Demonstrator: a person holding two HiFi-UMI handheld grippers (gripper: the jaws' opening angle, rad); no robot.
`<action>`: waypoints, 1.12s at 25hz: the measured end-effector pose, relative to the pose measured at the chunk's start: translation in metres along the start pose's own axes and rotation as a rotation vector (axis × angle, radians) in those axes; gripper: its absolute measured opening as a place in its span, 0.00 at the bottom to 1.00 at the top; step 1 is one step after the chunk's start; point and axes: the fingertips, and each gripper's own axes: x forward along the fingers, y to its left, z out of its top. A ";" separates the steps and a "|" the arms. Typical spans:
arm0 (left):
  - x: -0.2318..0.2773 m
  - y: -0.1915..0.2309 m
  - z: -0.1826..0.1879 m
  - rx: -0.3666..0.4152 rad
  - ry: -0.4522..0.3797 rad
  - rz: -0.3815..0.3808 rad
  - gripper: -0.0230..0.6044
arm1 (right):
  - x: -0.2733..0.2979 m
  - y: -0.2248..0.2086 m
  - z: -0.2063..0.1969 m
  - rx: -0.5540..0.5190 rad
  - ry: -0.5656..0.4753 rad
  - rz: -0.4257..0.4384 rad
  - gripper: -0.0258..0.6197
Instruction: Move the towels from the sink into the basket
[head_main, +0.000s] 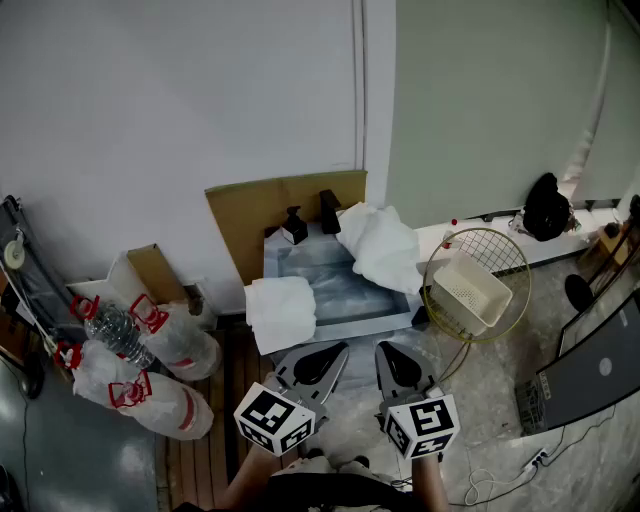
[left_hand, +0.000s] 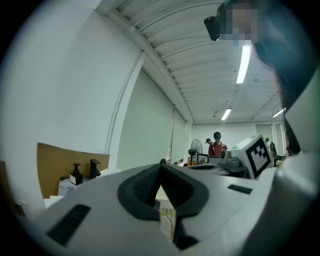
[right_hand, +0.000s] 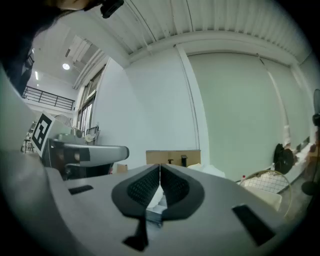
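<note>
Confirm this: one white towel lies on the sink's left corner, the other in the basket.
Wrong: the head view shows the basket empty; the other towel drapes over the right rim of the sink. The first towel is on the left corner.

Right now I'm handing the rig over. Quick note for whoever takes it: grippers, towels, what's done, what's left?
Left gripper: shut, empty.
Right gripper: shut, empty. Both are held low in front of the sink.
Towels: the left towel is draped over the sink's front left corner. The right towel is heaped at its back right corner.
Wire basket: right of the sink, with a white bin inside and no towel in it.
Done: nothing yet.
Left: both towels go into the basket.
</note>
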 end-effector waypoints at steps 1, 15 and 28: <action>0.001 -0.001 0.000 -0.001 0.000 0.000 0.03 | -0.001 -0.001 0.000 0.000 -0.001 -0.001 0.05; 0.030 -0.025 -0.004 0.002 -0.001 -0.003 0.03 | -0.024 -0.037 -0.005 0.017 0.003 -0.009 0.05; 0.039 -0.040 -0.026 -0.026 0.047 0.051 0.03 | -0.031 -0.058 -0.029 0.055 0.023 0.046 0.05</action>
